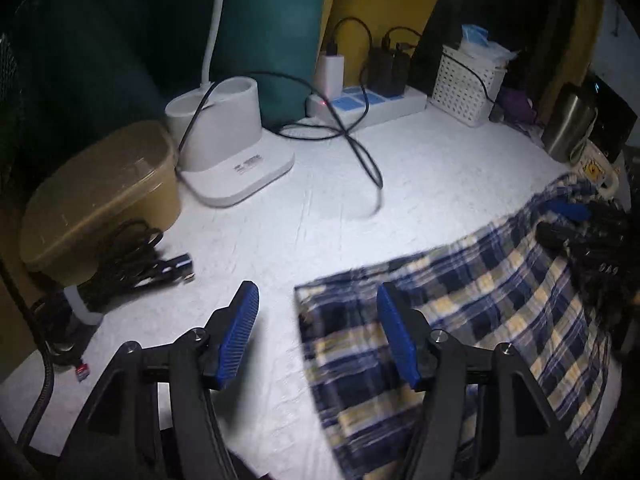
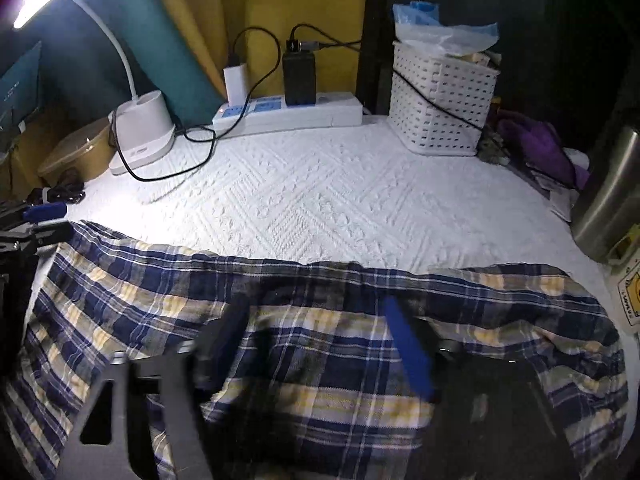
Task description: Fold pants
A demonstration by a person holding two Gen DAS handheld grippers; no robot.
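- I am looking at a white quilted table cover [image 2: 320,196], which is taking up most of both views under the lamp light.
- The plaid pants [image 2: 320,344] are lying spread flat across the near part of that cover, one edge running side to side in the right wrist view.
- My right gripper [image 2: 320,332] is hanging over the middle of the pants with its jaws standing wide apart; no cloth is pinched between them, and I cannot tell whether the tips are touching the fabric.
- My left gripper [image 1: 318,320] is also standing open, straddling the pants' left edge: one finger is over bare cover, the other over plaid, gripping nothing.
- A white basket [image 2: 440,104], a lamp base [image 1: 228,148] and a power strip [image 2: 288,114] are sitting along the far side.
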